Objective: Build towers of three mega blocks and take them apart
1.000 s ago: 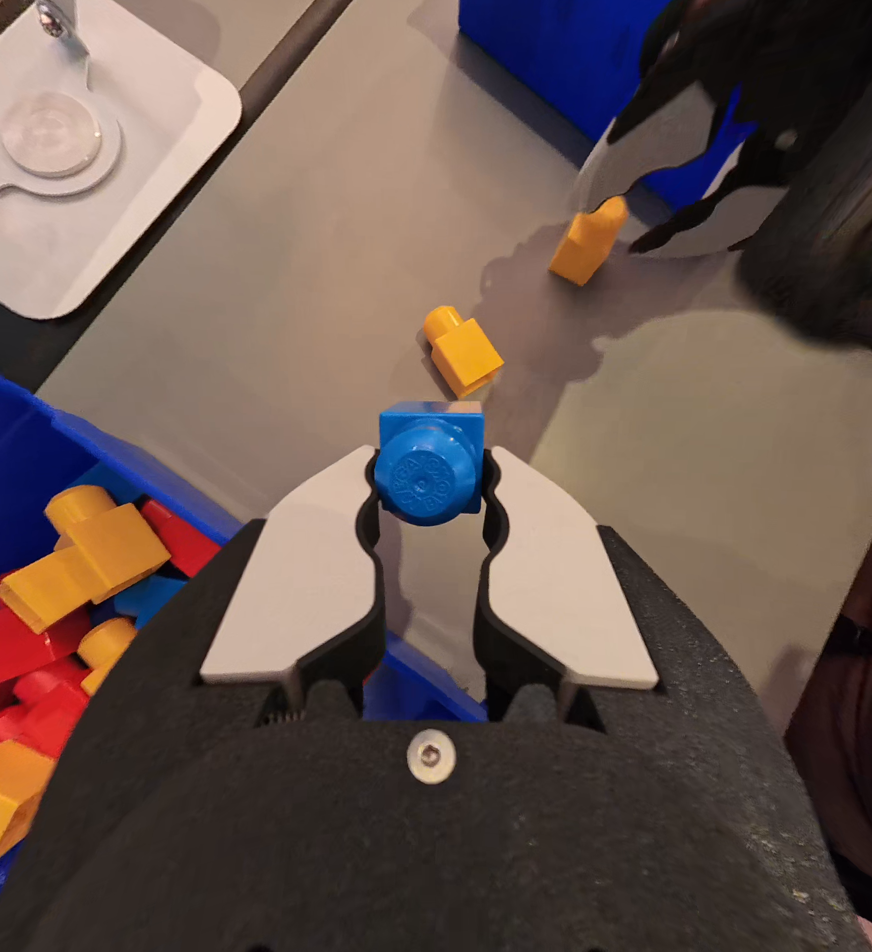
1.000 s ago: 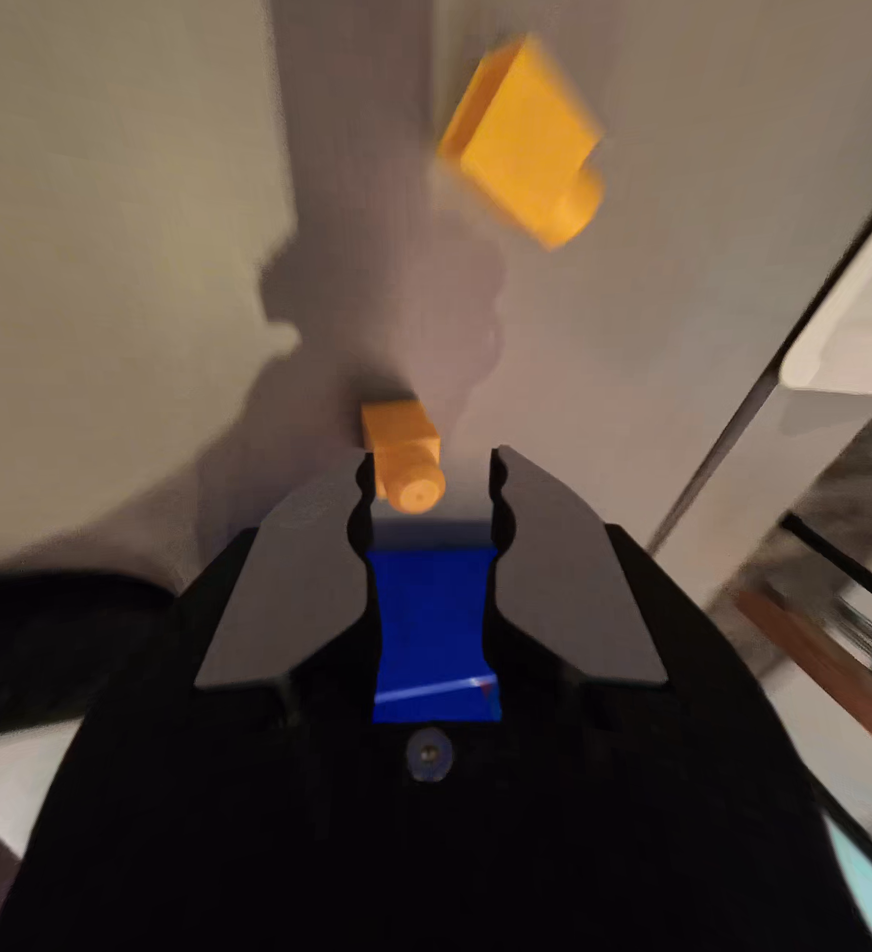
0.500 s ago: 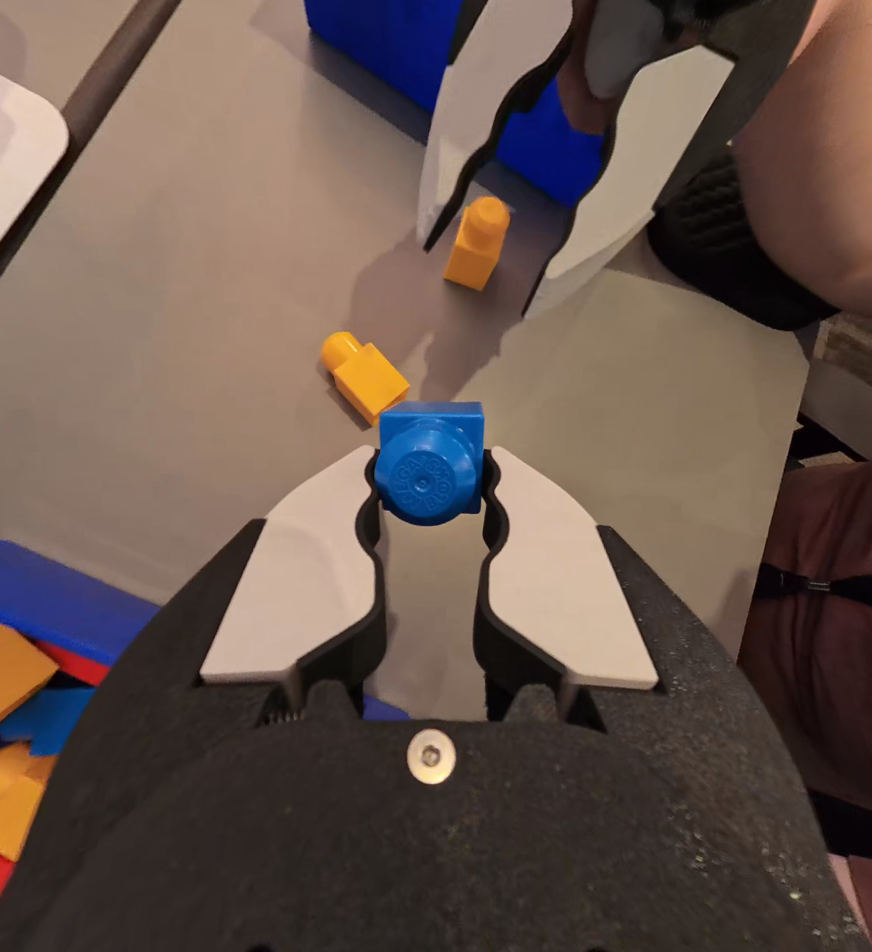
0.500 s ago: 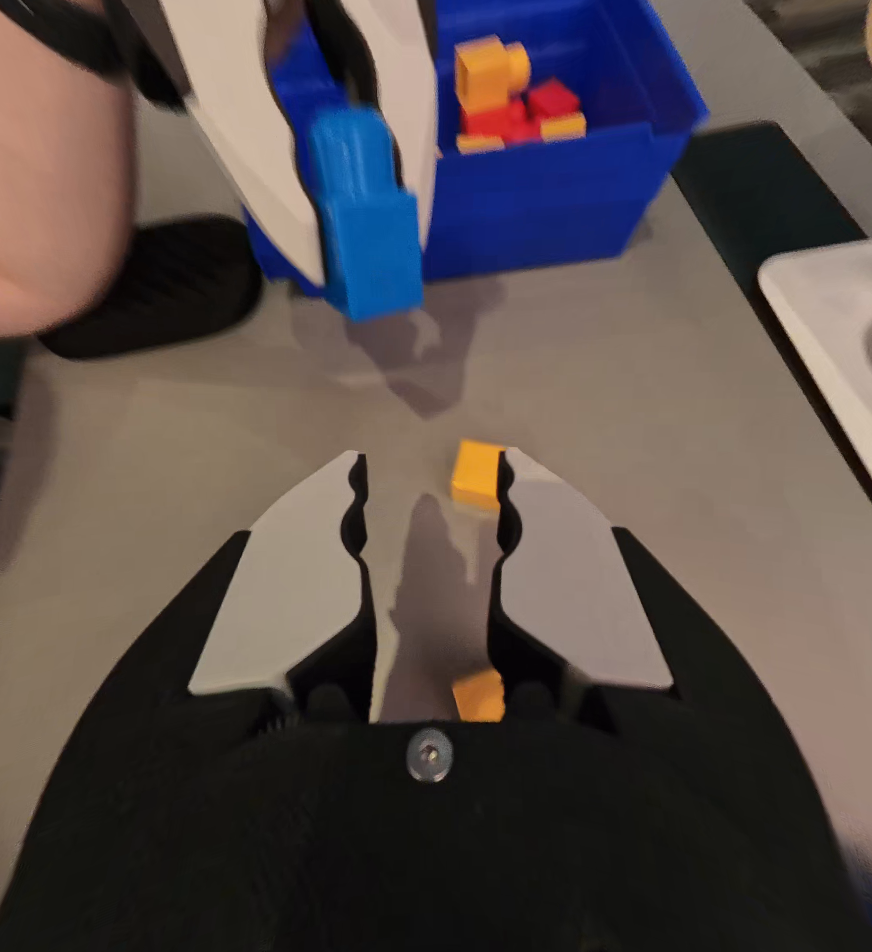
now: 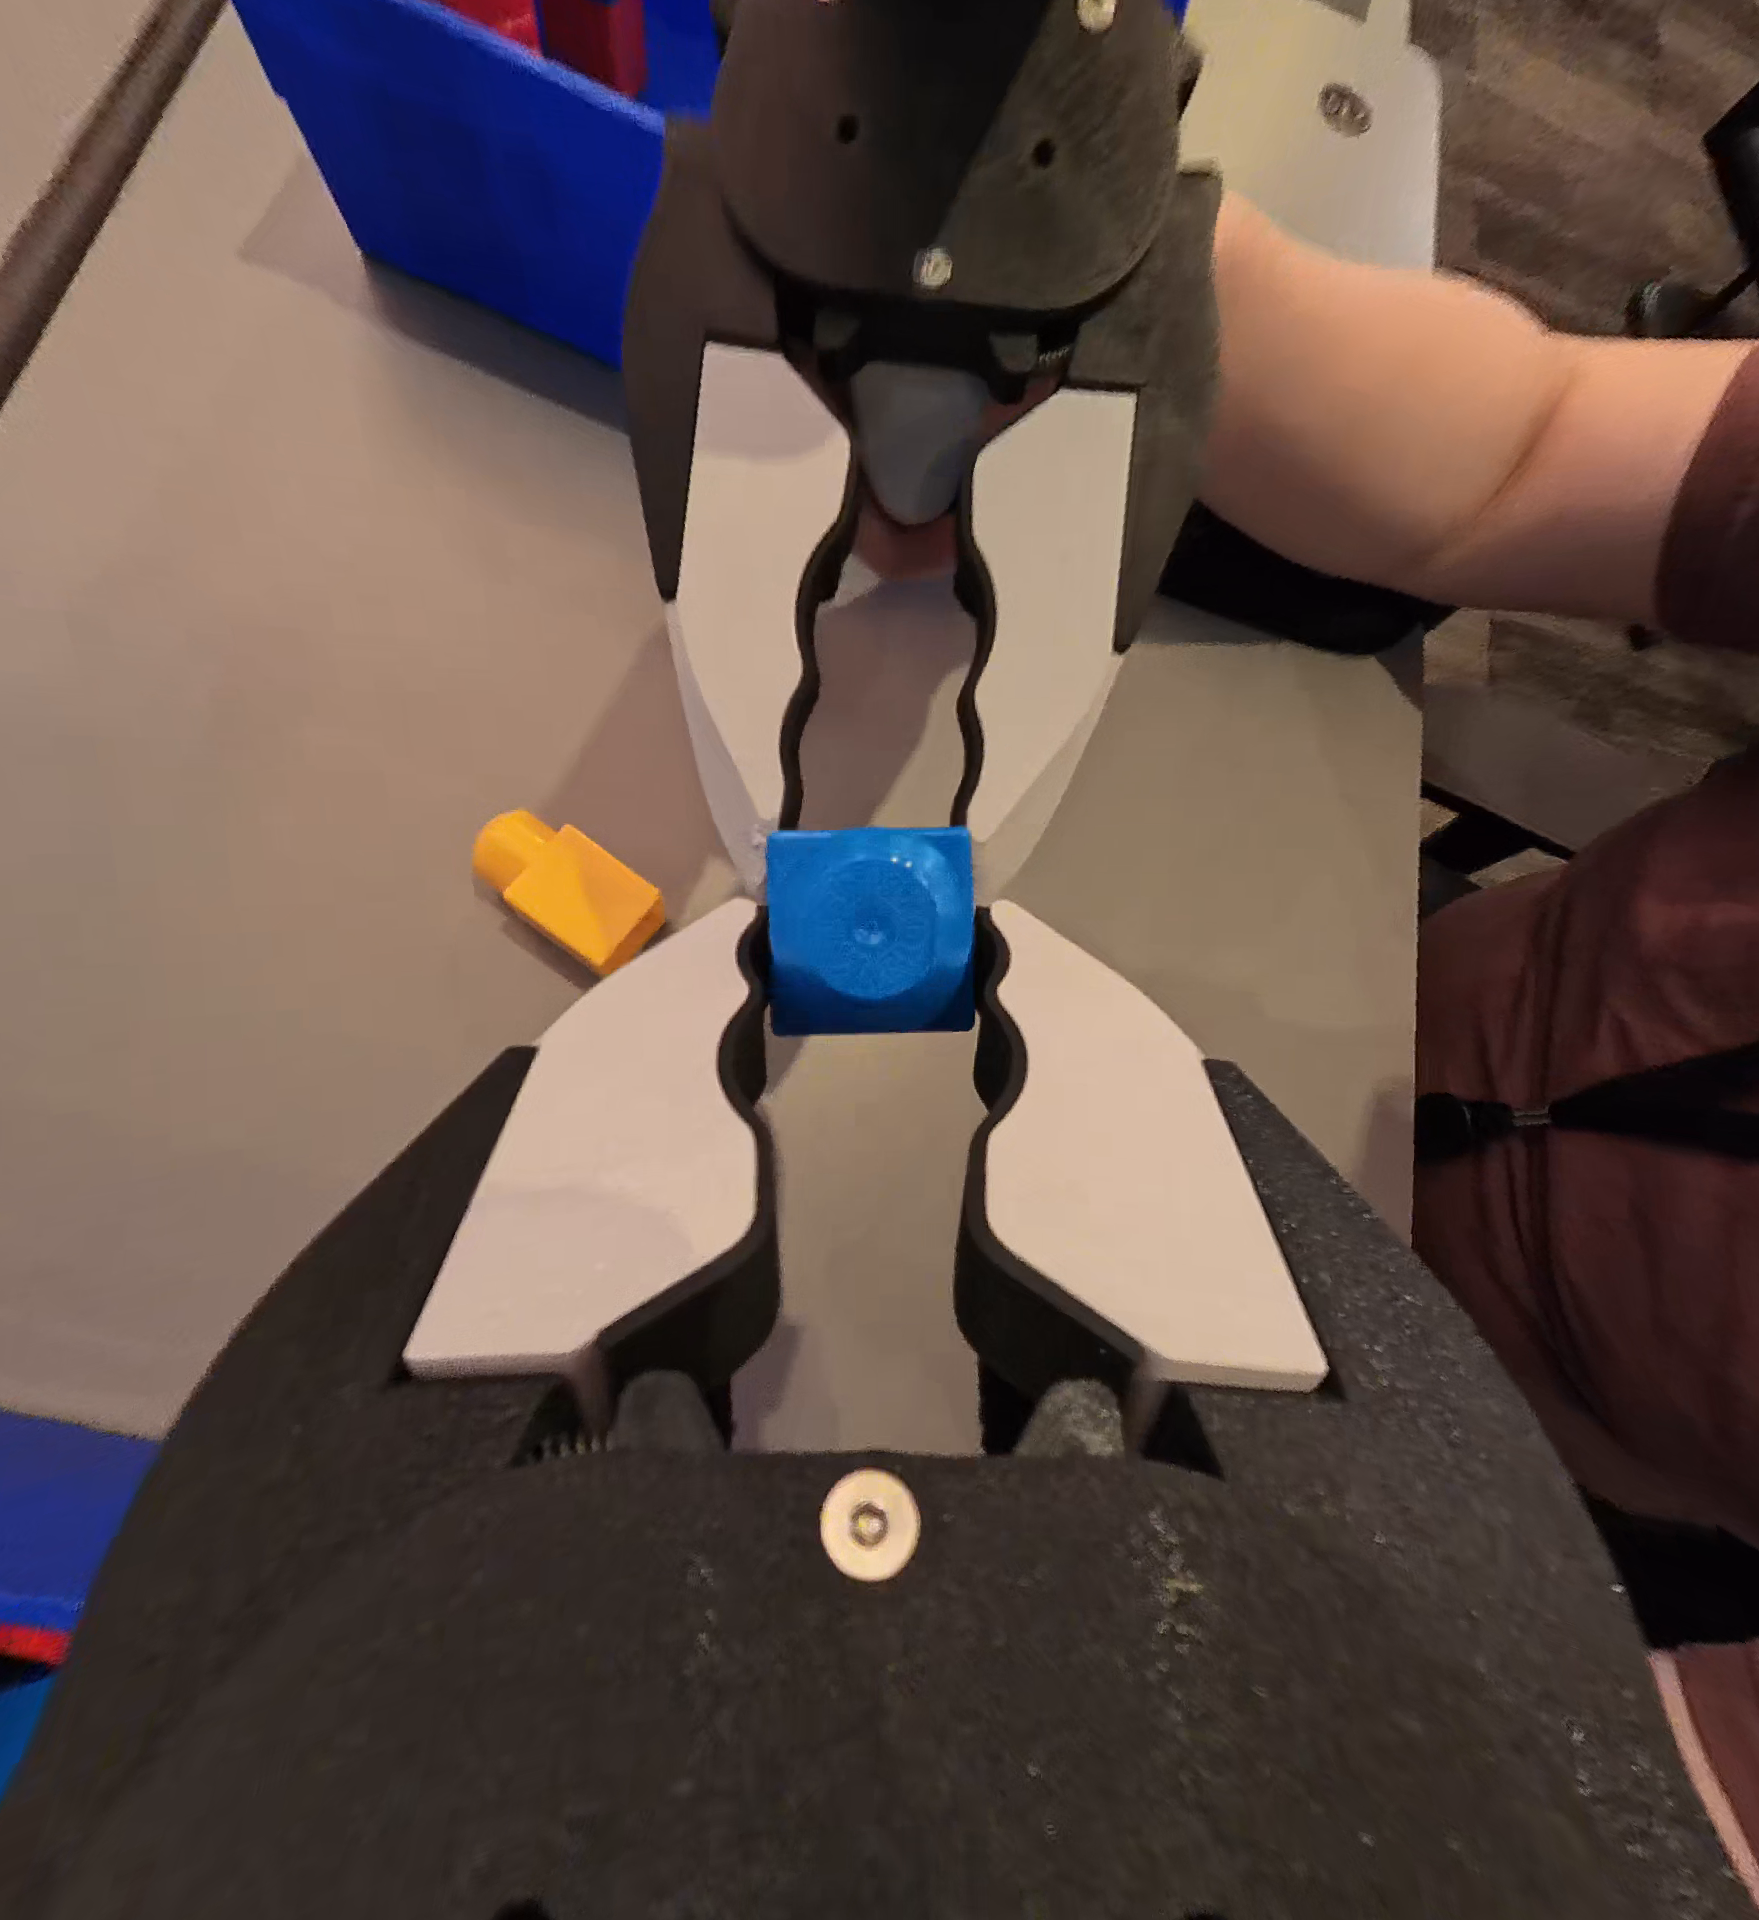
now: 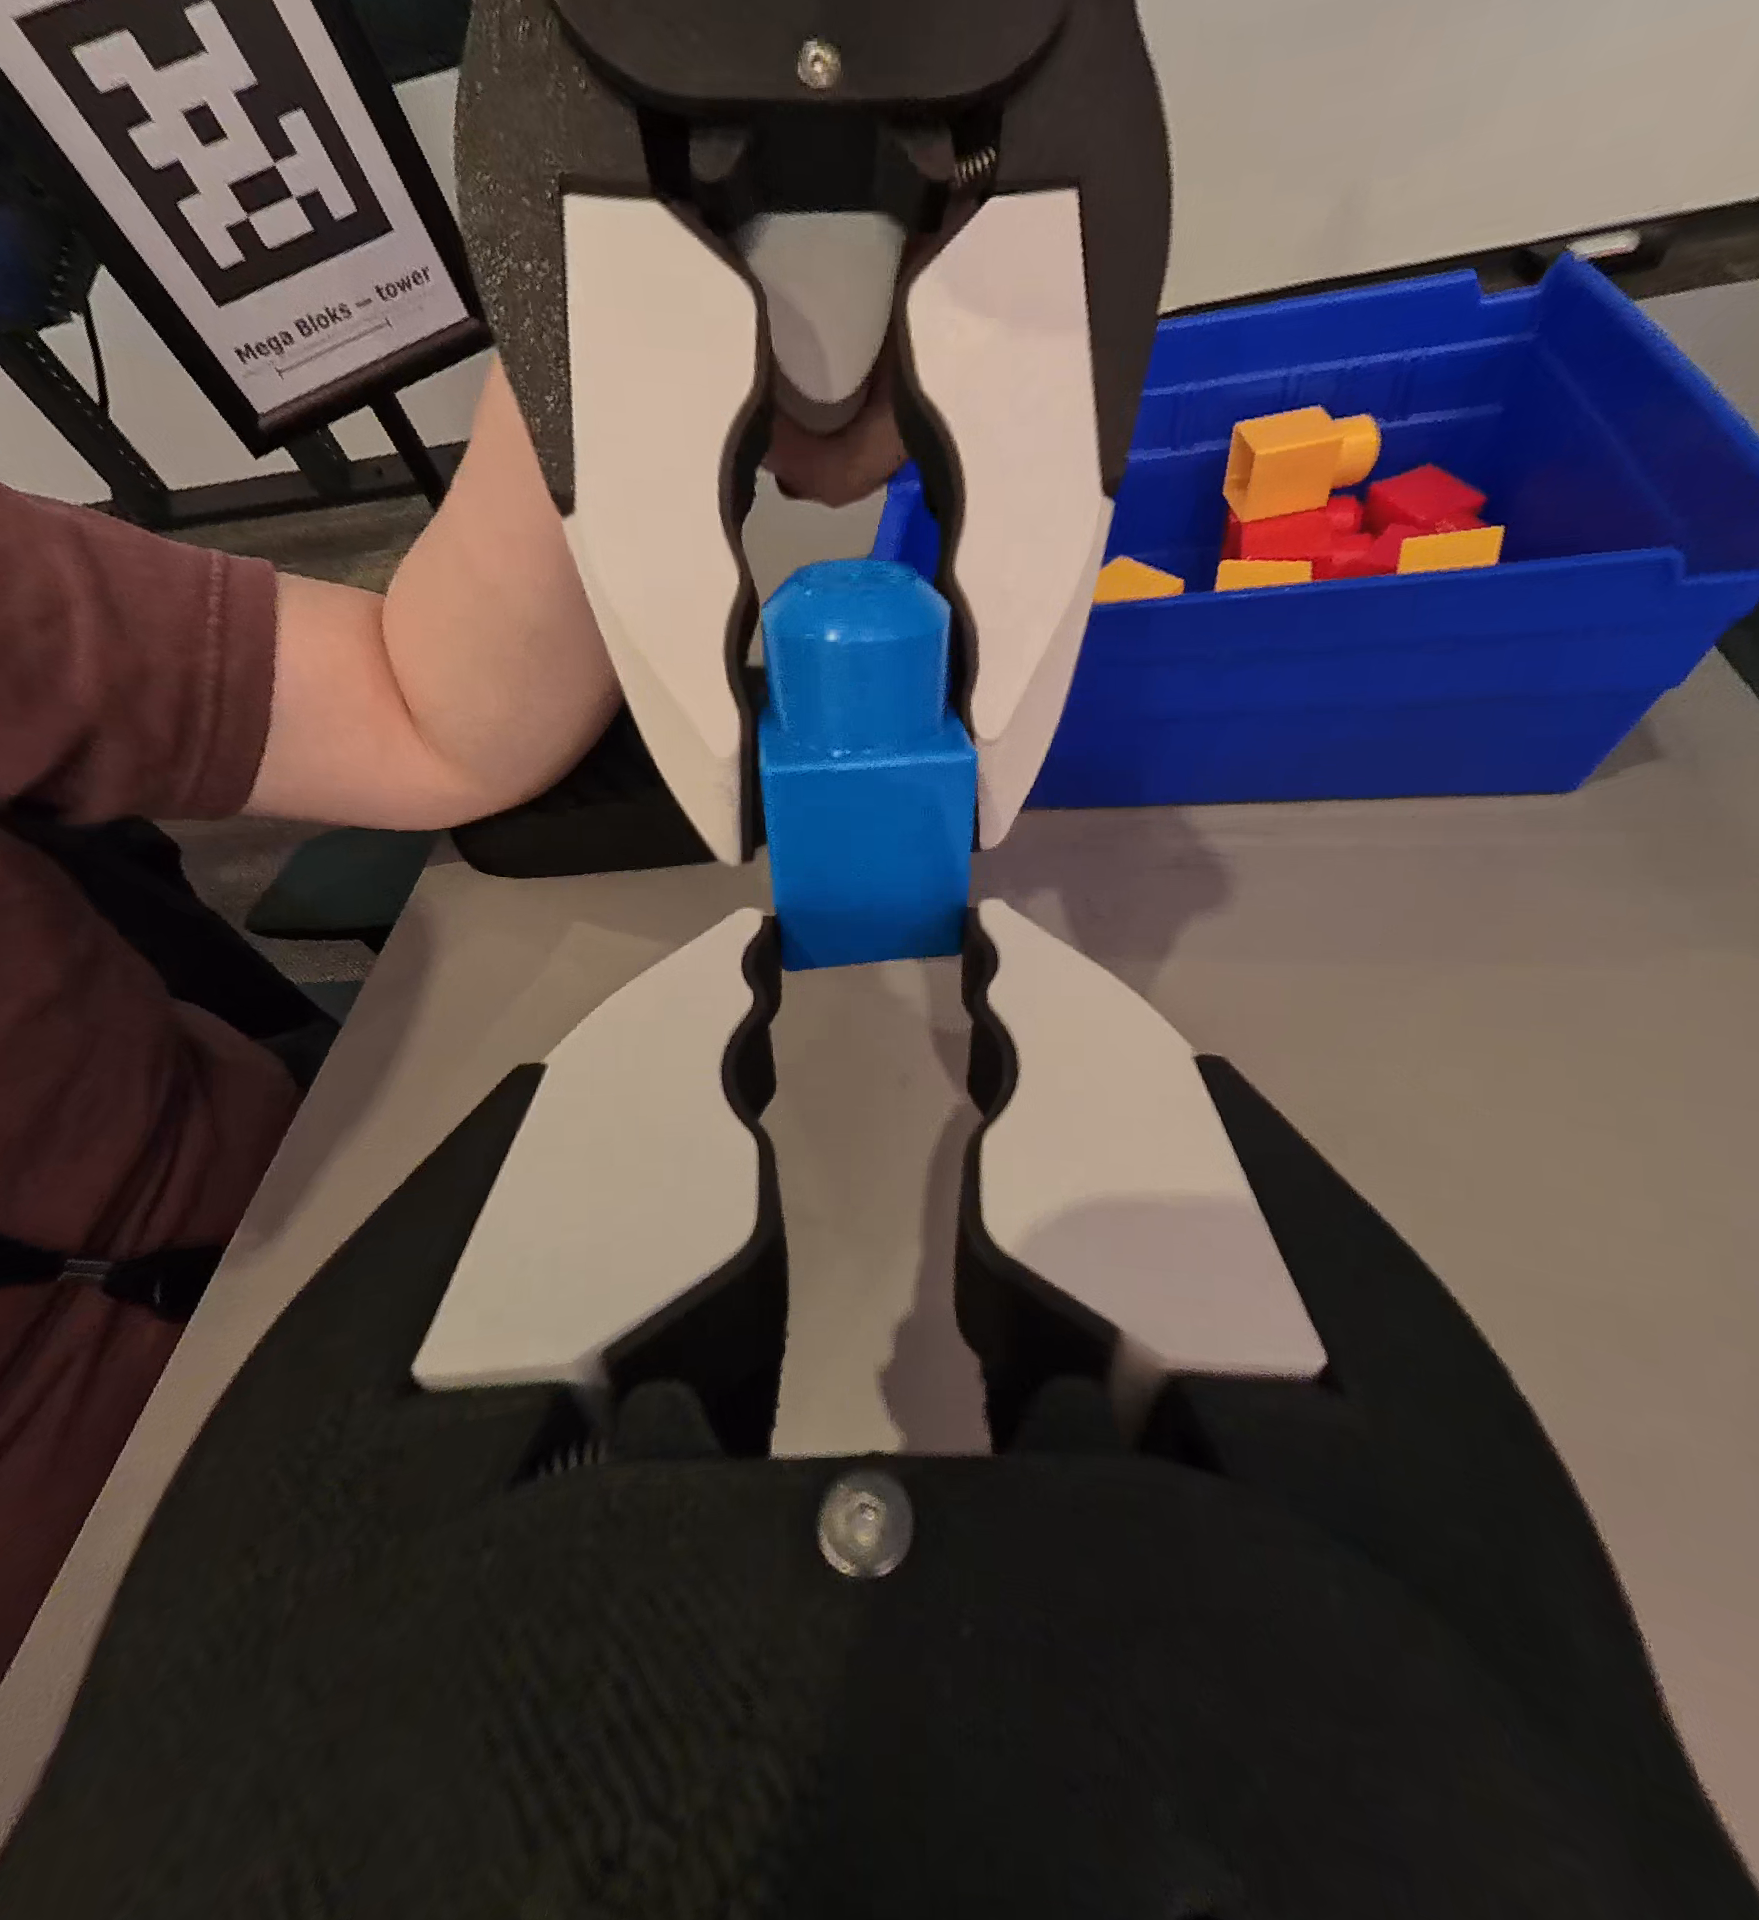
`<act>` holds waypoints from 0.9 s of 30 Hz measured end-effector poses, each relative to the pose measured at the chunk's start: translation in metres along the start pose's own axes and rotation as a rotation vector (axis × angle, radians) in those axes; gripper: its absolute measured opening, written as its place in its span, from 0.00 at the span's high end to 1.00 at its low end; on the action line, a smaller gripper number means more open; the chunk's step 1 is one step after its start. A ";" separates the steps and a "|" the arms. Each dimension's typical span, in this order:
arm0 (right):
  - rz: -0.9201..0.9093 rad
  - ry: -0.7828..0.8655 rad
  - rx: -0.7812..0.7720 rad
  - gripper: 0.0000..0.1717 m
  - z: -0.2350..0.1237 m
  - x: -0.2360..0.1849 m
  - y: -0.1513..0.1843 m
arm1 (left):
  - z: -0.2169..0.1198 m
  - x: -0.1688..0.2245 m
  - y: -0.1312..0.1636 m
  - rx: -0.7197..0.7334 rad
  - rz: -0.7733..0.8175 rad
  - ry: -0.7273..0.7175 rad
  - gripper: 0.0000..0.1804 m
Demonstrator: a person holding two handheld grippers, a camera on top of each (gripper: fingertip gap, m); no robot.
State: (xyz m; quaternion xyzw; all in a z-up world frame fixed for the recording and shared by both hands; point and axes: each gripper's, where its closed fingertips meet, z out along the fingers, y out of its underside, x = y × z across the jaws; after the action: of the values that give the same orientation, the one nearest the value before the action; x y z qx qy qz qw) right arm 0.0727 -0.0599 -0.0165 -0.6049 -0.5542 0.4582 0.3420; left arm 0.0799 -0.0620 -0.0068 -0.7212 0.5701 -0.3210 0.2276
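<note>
A blue mega block is held above the grey table, its stud pointing at the left wrist camera. My left gripper is shut on its sides. In the right wrist view the same blue block stands stud up. My right gripper is closed against the lower sides of its body. The left gripper comes in from above and clamps the upper part. In the left wrist view the right gripper reaches in from the far side, its tips at the block. A yellow block lies on its side on the table just left of them.
A blue bin with several red and yellow blocks stands at the back right in the right wrist view. A second blue bin is at the far left in the left wrist view. A person's forearm and a marker sign are nearby. Only a small space, under 4 cm, lies between the two pairs of fingers.
My right gripper swung away from the upright yellow block, met the left gripper head-on and closed its jaws on the lower part of the blue block. My left gripper kept its hold throughout.
</note>
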 end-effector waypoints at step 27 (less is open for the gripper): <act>-0.189 0.225 -0.070 0.66 -0.078 0.016 -0.006 | -0.030 -0.013 -0.073 0.519 -0.014 0.001 0.79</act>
State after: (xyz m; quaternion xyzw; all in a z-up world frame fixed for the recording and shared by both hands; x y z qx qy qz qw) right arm 0.1425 -0.0363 0.0128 -0.6088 -0.5826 0.3339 0.4224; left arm 0.1053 -0.0302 0.0618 -0.6424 0.4637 -0.4585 0.4027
